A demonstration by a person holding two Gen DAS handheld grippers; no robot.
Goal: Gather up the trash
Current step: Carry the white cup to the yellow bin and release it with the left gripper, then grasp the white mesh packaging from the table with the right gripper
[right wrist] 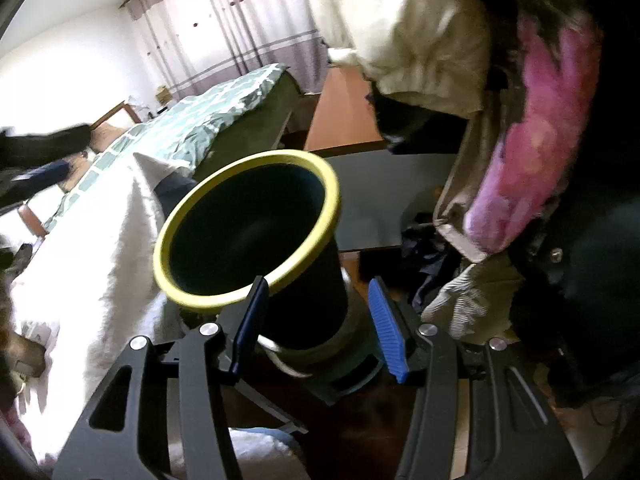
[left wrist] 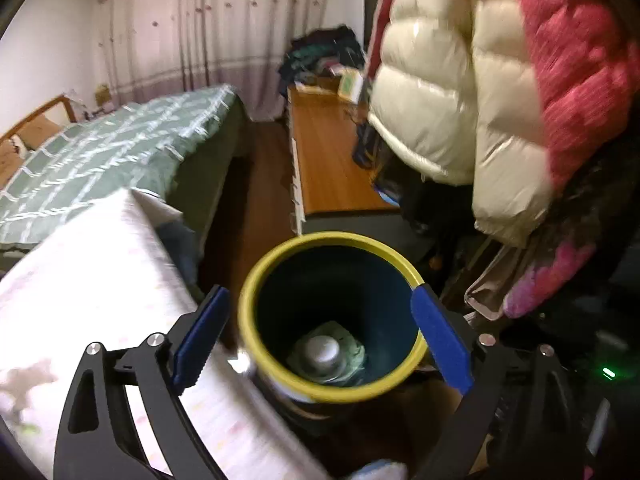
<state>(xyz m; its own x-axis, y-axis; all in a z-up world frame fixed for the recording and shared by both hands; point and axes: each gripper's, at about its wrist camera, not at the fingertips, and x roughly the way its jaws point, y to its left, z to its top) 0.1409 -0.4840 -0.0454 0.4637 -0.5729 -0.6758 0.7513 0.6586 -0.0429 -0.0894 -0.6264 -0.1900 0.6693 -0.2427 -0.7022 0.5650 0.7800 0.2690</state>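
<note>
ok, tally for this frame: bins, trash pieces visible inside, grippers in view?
Bins: 1, the dark bin with a yellow rim.
Trash pieces inside: 1 clump visible at the bottom, pale and crumpled; cannot tell if it is more than one item.
Grippers: 2, left gripper and right gripper, both open.
Total: 4.

Yellow-rimmed dark bin (left wrist: 332, 316), green checked bedspread (left wrist: 100, 160), blue-padded gripper (left wrist: 320, 340)

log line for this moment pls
left gripper: open over trash bin | right gripper: open beside bin | bin contents: crumpled trash
</note>
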